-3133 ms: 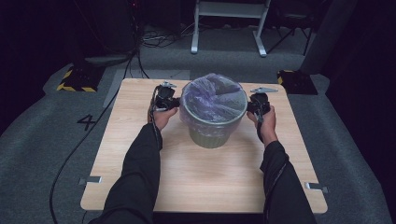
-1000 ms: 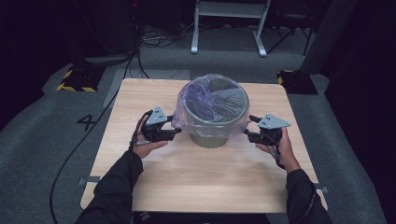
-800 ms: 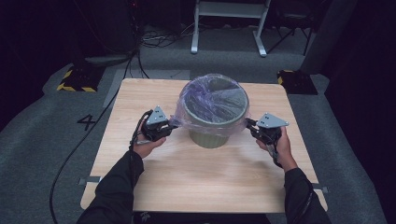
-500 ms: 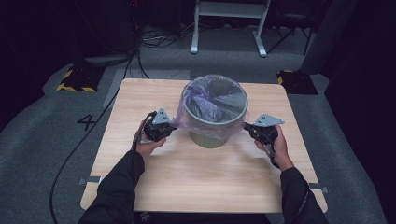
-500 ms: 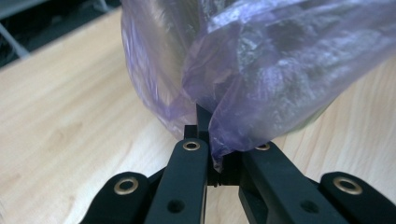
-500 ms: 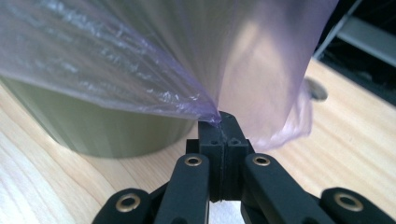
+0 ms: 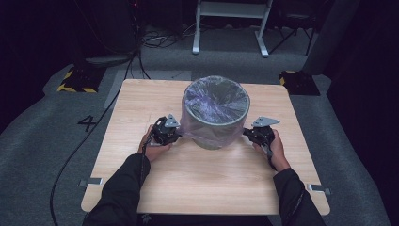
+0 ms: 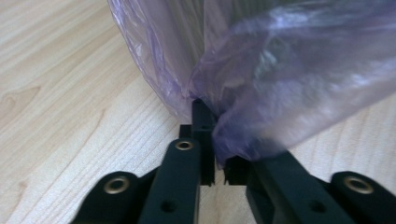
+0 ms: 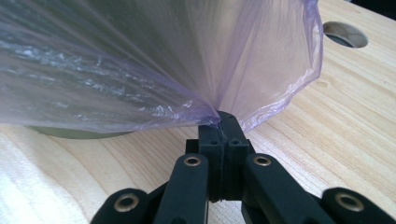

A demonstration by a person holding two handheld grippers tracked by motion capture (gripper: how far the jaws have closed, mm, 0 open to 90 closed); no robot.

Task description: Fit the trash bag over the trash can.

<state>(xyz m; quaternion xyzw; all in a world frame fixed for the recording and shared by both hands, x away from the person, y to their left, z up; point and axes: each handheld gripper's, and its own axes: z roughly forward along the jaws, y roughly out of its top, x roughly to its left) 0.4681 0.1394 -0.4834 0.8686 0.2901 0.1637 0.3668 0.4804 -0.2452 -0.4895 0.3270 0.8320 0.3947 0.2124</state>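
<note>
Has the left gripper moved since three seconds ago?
Yes. The left gripper has come toward the person, from beside the bin's rim to its base, jaws just closed on the bag.

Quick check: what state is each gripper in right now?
Left gripper: shut on the bag.
Right gripper: shut on the bag.

Black long sleeves [image 7: 123,188] on both forearms; left gripper [image 7: 165,133] and right gripper [image 7: 258,133] black, grey three-cornered top plates, brass-ringed pivot screws [image 8: 184,145], black cable [image 7: 70,160] trailing left
</note>
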